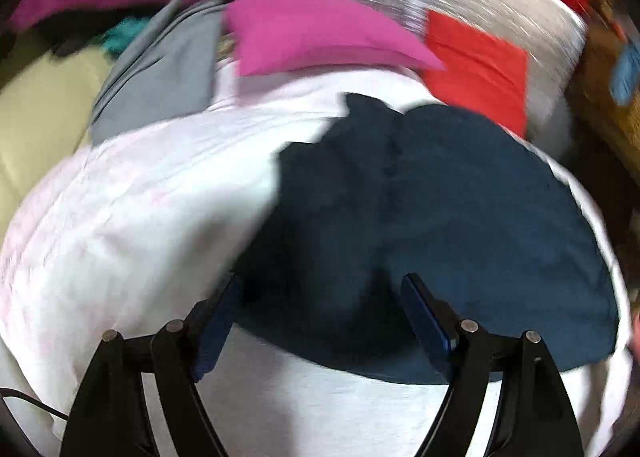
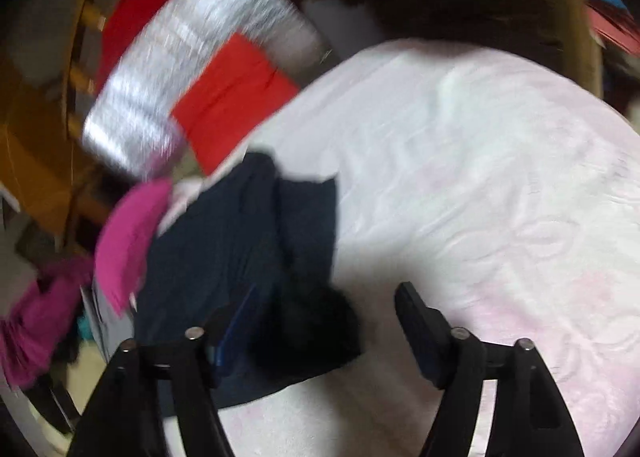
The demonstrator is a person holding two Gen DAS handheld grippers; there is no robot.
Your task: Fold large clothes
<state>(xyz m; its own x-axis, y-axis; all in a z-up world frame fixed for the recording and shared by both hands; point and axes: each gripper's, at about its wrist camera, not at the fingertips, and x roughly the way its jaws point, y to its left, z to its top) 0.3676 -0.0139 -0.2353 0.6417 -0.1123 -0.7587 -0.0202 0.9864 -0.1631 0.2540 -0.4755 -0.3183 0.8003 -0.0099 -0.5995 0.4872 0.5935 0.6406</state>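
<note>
Navy garment (image 1: pixel 440 217) crumpled on pale pink bedcover (image 1: pixel 140 217); folded pink cloth (image 1: pixel 312 37) and red cloth (image 1: pixel 476 69) near far edge. Left gripper (image 1: pixel 320 317) and right gripper (image 2: pixel 324 321) wide, holding nothing.

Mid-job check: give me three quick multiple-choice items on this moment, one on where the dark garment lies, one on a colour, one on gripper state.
1. The navy garment lies on:
A. the pale pink-white cloth
B. a wooden chair
C. a basket

2. The folded piece beyond the navy garment, beside the red piece, is:
A. green
B. magenta
C. black

3. The left gripper is:
A. shut on cloth
B. out of view
C. open

Key: 1 A, pale cloth shows all round the navy one; 2 B, its colour is plain in the left wrist view; 3 C, its fingers stand wide apart, as do those of the right gripper.
</note>
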